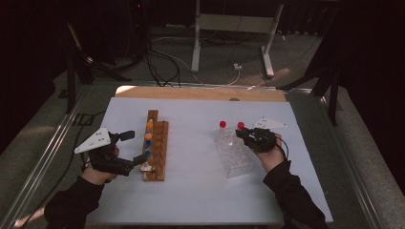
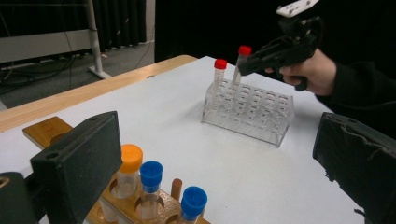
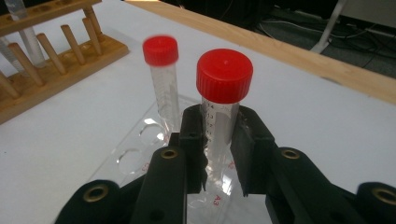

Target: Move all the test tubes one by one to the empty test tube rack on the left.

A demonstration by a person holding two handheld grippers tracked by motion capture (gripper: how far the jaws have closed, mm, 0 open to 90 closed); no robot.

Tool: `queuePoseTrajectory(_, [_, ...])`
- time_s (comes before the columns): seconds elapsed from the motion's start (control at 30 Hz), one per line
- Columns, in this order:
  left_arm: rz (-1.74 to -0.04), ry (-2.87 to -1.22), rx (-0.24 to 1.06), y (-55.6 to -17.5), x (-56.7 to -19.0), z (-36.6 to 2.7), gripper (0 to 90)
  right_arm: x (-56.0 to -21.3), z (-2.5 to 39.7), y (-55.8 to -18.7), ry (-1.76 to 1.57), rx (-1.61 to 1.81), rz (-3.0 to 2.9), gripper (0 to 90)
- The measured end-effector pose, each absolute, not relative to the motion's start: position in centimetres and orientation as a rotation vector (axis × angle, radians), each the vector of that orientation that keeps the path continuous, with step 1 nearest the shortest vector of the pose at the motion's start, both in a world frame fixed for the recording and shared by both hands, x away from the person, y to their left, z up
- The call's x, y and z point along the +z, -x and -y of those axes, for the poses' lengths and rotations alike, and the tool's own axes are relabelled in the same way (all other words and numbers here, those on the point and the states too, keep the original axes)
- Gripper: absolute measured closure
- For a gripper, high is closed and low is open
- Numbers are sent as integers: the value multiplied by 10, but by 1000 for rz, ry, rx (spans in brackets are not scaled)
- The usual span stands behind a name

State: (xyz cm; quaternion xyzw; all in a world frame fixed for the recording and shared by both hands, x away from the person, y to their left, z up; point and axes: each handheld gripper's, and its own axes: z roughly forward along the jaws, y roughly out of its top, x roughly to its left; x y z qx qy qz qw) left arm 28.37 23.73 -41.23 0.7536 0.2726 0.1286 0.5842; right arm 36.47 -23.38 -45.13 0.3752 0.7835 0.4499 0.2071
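While your right hand-held gripper (image 3: 219,154) clamps the red-capped tube (image 3: 223,100) nearly upright over the clear rack's (image 1: 239,164) far corner, its long axis points down into the hole below; your left hand-held gripper (image 1: 133,149) waits open by the wooden rack (image 1: 157,157).

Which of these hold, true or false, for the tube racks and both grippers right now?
1. The right gripper is shut on a red-capped tube. True.
2. Both red-capped tubes are in the wooden rack. False: they are at the clear rack.
3. The left gripper is open. True.
4. The wooden rack holds only blue-capped tubes. False: an orange-capped tube stands there too.
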Motion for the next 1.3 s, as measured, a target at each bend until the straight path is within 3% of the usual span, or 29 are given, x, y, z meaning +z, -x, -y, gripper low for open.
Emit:
queuePoseTrajectory(0.67, [-607, -1771, 283, -285, -401, -227, 23, -390, 224, -333, -854, 1323, -2177, 751])
queuePoseTrajectory(1.3, [-528, -1811, 216, -286, -403, -189, 47, -410, 166, -305, -671, 1384, -2388, 751])
